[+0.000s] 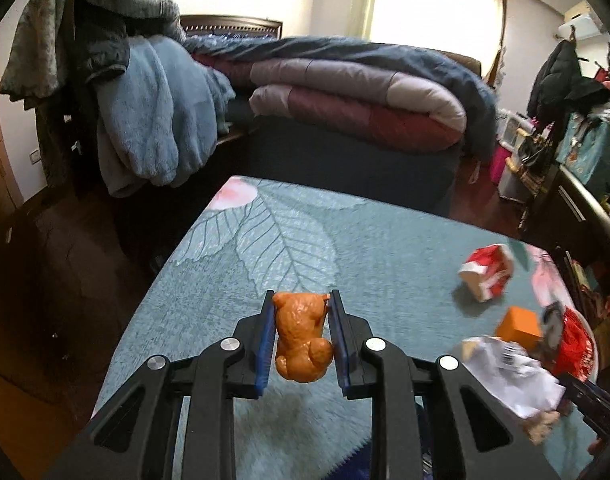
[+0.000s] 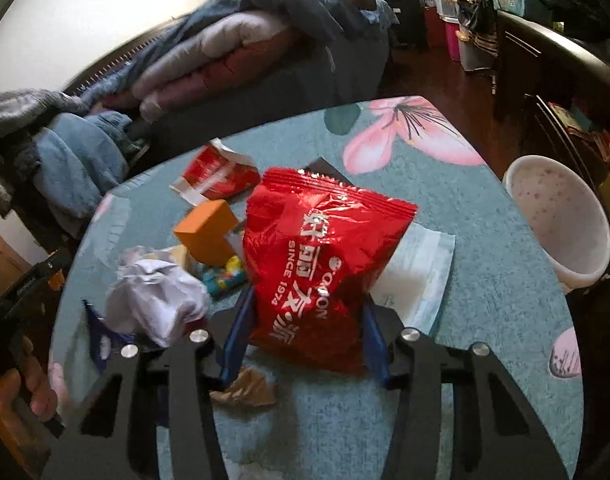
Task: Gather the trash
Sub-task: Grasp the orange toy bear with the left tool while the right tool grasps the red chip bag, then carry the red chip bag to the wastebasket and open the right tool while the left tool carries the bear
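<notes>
My left gripper (image 1: 301, 300) is shut on a crumpled orange wrapper (image 1: 301, 338) and holds it above the teal table (image 1: 265, 248). My right gripper (image 2: 309, 300) is shut on a red foil snack bag (image 2: 321, 256) and holds it above the table (image 2: 485, 320). Loose trash lies on the table: a red and white carton (image 2: 217, 174) (image 1: 487, 272), an orange box (image 2: 209, 230) (image 1: 519, 326), crumpled white paper (image 2: 157, 296) (image 1: 513, 376), a colourful wrapper (image 2: 225, 276), a brown scrap (image 2: 245, 390) and a flat pale packet (image 2: 417, 276).
A white bin (image 2: 561, 220) stands off the table's right edge. A bed with folded quilts (image 1: 357, 100) lies behind the table. Clothes hang on a rack (image 1: 117, 92) at the left. Cluttered furniture (image 1: 577, 140) lines the right side. A hand (image 2: 21, 392) shows at the lower left.
</notes>
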A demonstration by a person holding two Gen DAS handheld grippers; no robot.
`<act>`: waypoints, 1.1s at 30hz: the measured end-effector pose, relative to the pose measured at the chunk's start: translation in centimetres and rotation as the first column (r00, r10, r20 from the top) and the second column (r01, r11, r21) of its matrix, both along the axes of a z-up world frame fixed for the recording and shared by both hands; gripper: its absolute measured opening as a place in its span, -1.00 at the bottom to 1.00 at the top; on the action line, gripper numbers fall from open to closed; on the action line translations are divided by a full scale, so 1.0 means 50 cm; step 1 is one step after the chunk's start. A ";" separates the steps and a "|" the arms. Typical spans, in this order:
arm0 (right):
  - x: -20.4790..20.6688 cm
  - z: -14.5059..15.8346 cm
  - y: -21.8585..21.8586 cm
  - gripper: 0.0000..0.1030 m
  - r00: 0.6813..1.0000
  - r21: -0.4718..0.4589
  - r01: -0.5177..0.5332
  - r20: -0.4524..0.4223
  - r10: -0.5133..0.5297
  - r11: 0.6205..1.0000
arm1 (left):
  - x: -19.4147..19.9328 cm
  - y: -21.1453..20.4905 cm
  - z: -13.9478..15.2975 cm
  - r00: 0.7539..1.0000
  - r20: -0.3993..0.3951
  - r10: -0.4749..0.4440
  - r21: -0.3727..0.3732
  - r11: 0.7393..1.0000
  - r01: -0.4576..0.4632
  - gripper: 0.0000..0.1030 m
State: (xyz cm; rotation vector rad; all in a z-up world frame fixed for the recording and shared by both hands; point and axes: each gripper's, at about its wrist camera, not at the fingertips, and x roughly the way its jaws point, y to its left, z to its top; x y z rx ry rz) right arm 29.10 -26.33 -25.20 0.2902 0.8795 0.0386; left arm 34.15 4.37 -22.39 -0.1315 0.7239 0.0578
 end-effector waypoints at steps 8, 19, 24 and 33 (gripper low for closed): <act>-0.089 0.067 0.003 -0.14 0.993 -0.025 -0.010 0.120 0.013 1.000 | -0.100 -0.046 0.083 0.994 0.082 -0.078 -0.041 0.996 0.082 -0.51; -0.219 0.113 -0.061 -0.14 0.986 -0.019 0.016 0.165 -0.013 1.000 | -0.208 -0.209 0.158 0.955 0.163 -0.249 -0.014 0.967 0.255 -0.51; -0.256 0.123 -0.141 -0.14 0.980 -0.013 0.072 0.185 -0.069 0.997 | -0.221 -0.312 0.165 0.930 0.168 -0.326 0.008 0.944 0.329 -0.51; -0.277 0.105 -0.300 -0.14 0.962 -0.032 0.205 0.193 -0.195 0.978 | -0.202 -0.529 0.141 0.864 0.139 -0.484 0.059 0.875 0.480 -0.50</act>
